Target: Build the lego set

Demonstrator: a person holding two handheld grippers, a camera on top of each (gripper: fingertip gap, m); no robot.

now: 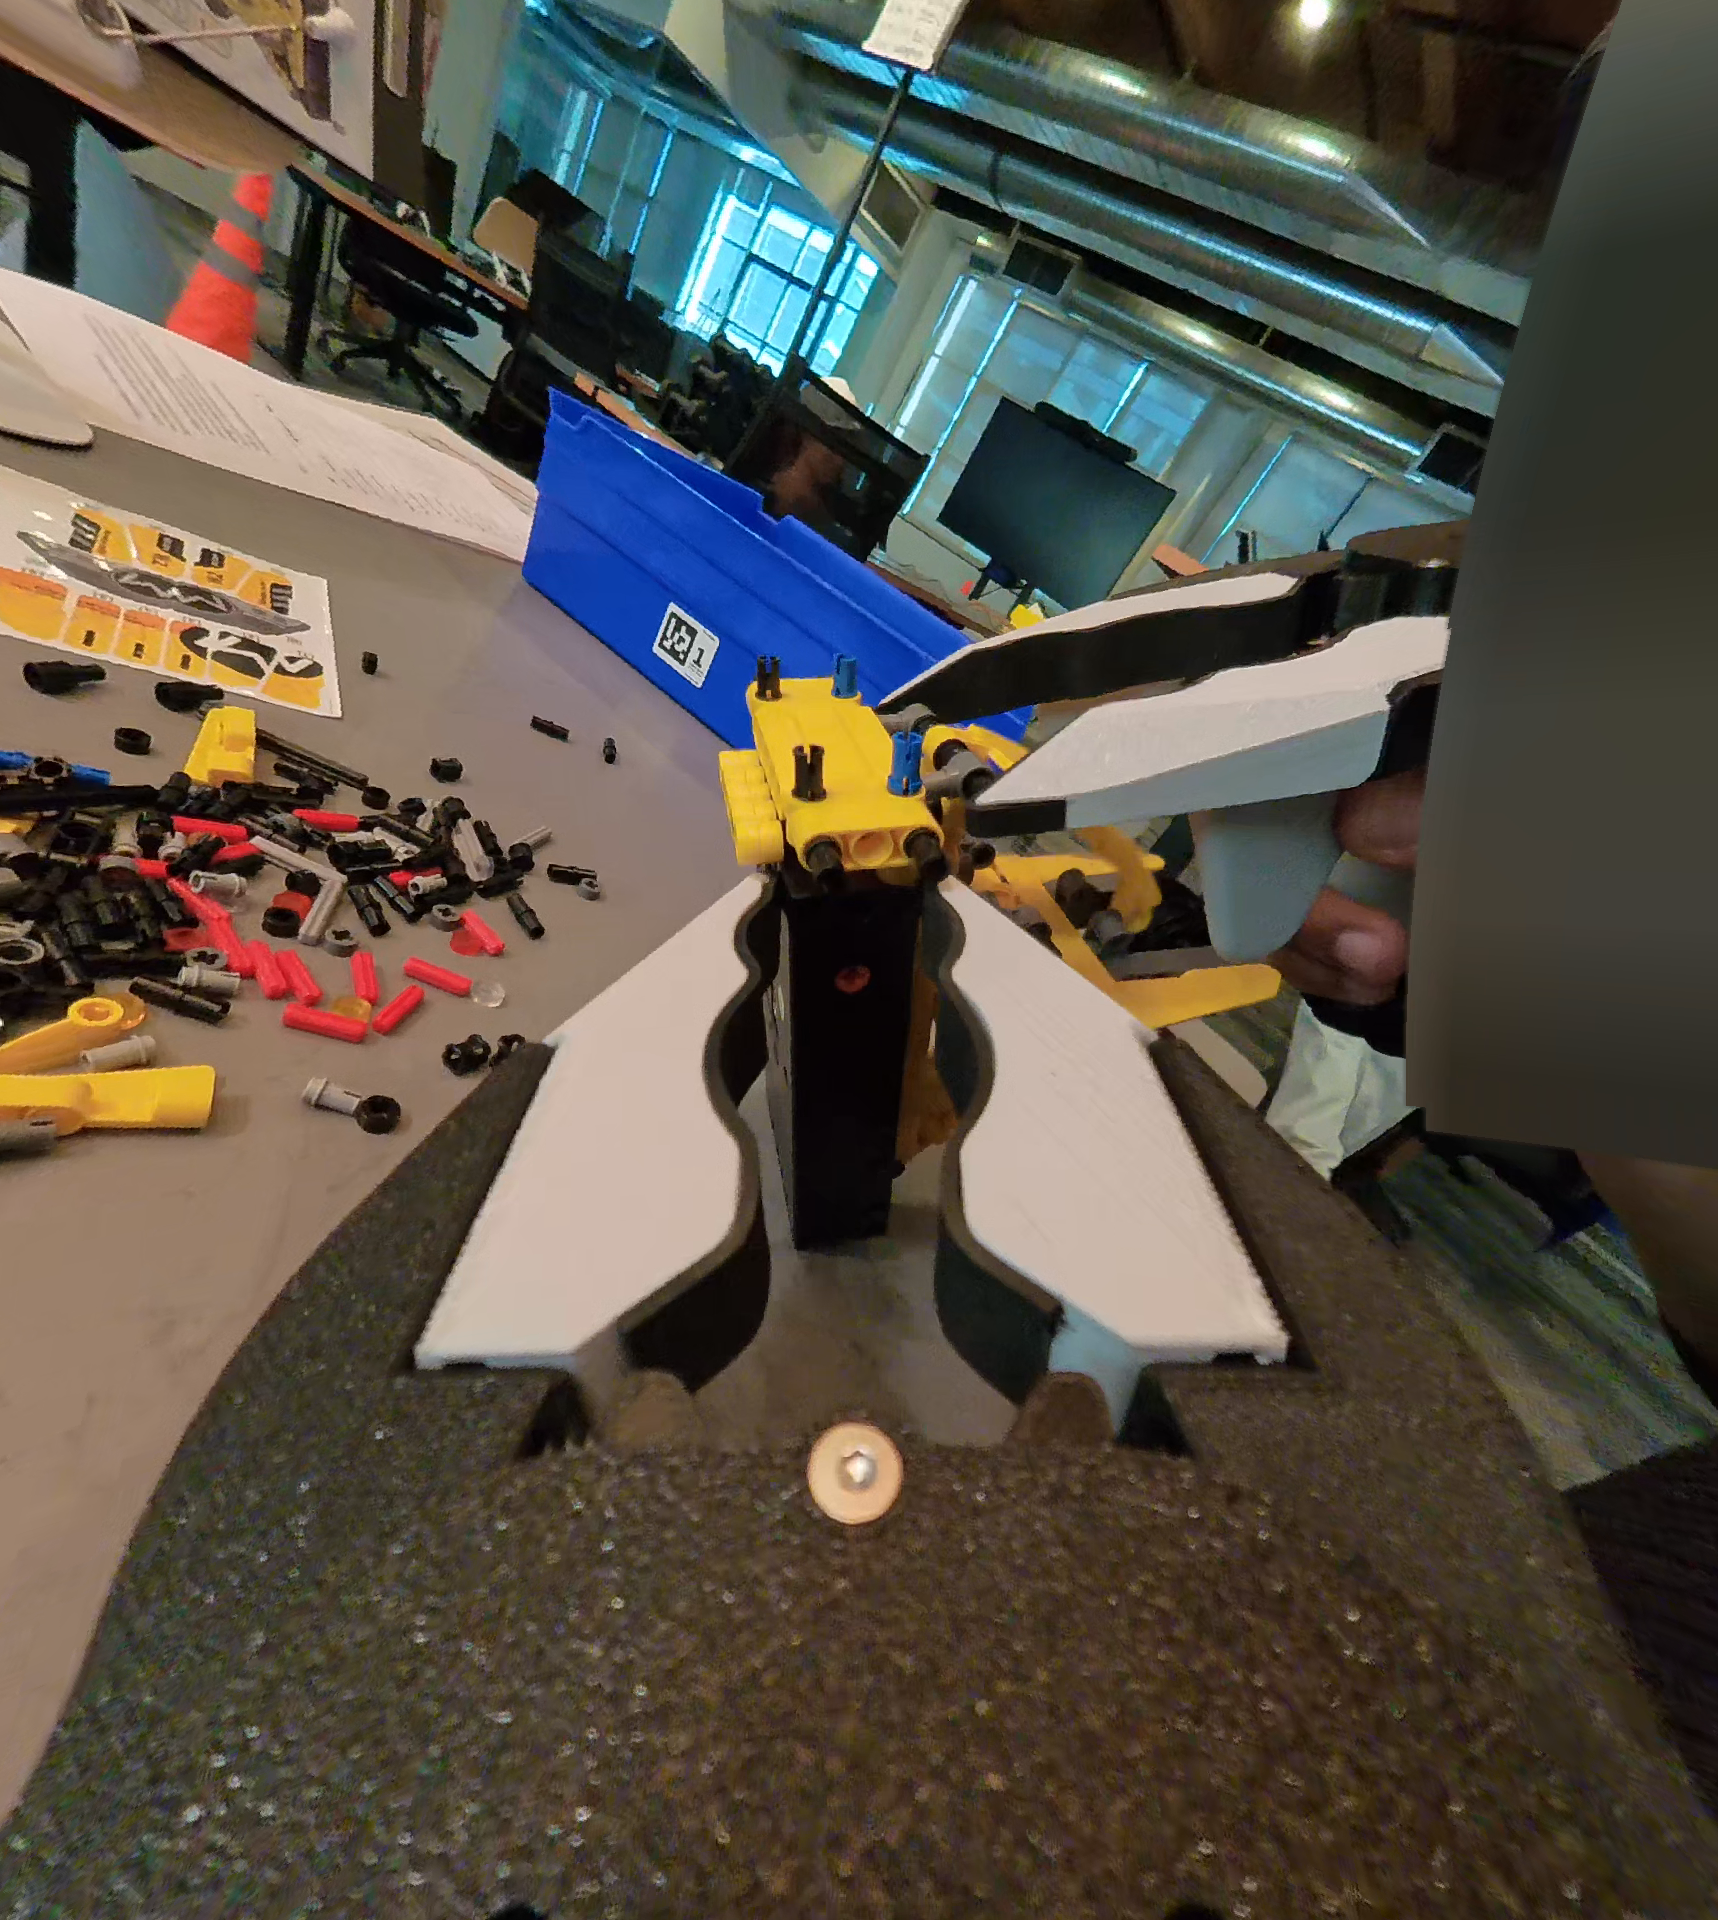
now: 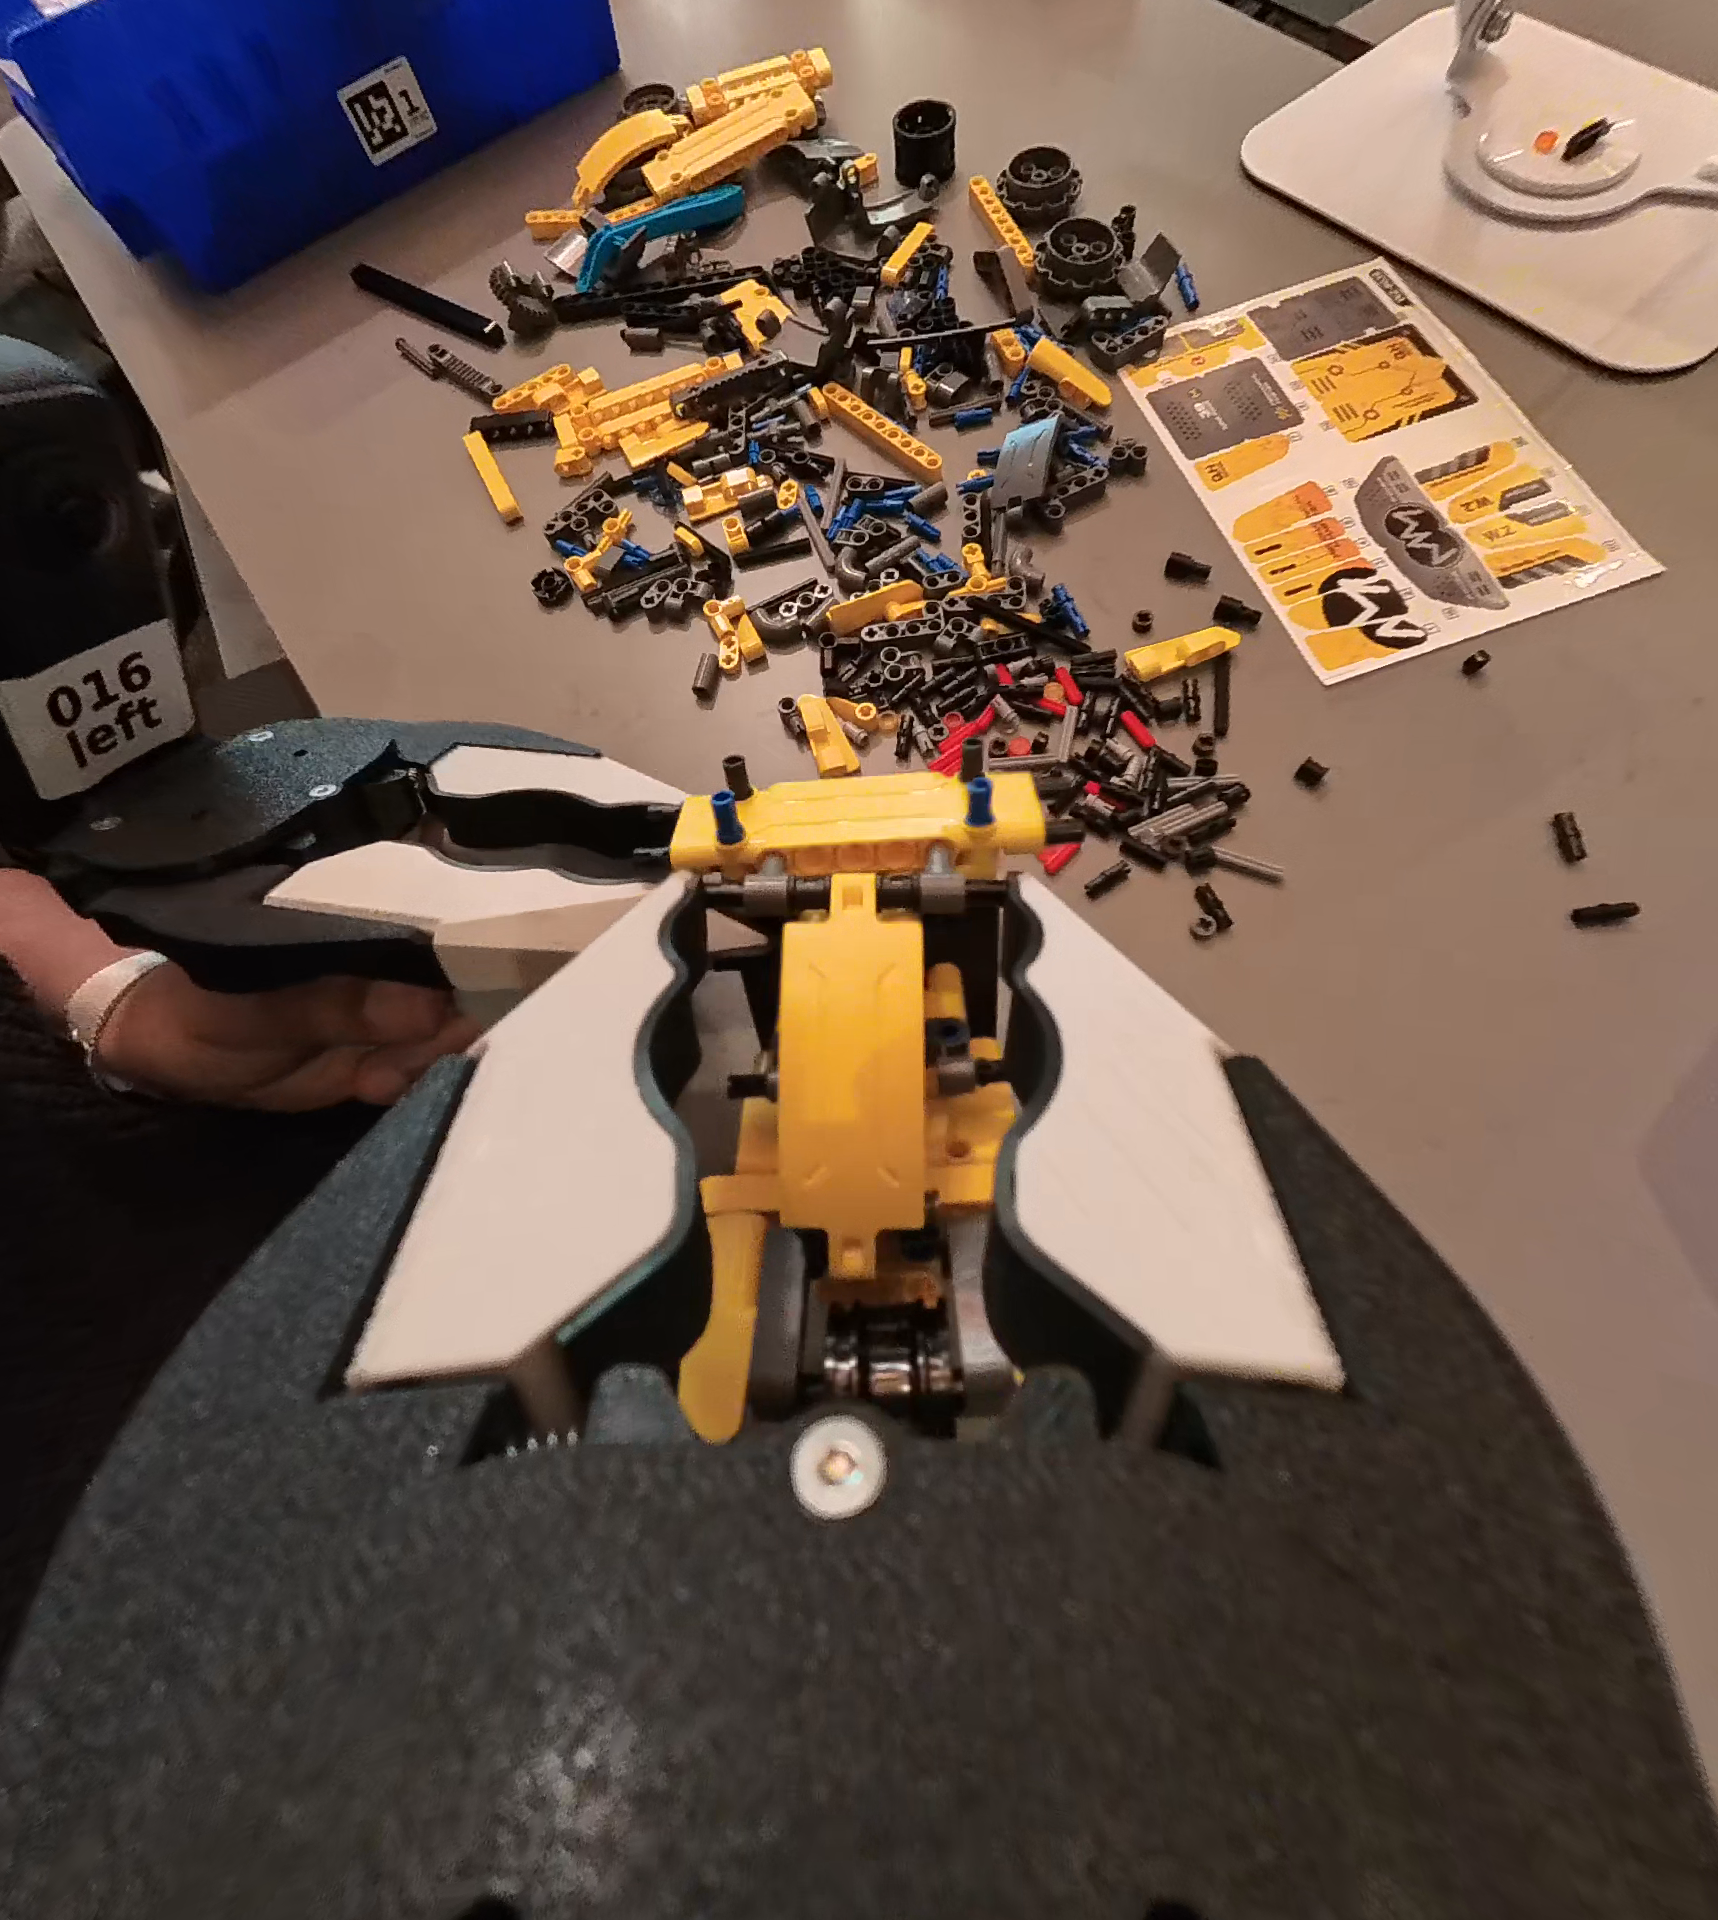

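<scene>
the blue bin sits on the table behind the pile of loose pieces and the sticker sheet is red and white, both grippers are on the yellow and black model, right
Not quite: the sticker sheet is yellow, black and grey, not red and white, as the right wrist view shows. The rest holds: the blue bin sits behind the loose pieces, and the left gripper and right gripper both grip the yellow and black model.

My left claw [image 1: 850, 883] and right claw [image 2: 850, 894] both have white fingers lined black on speckled dark bodies. Between them sits a yellow and black brick assembly [image 2: 850, 1039] with blue and black pegs. On the grey surface [image 2: 1457, 935] lie black, yellow, red and blue loose pieces [image 2: 896, 520], a yellow-and-grey sticker sheet [image 2: 1385, 468] and a blue bin [image 2: 242, 114].
</scene>
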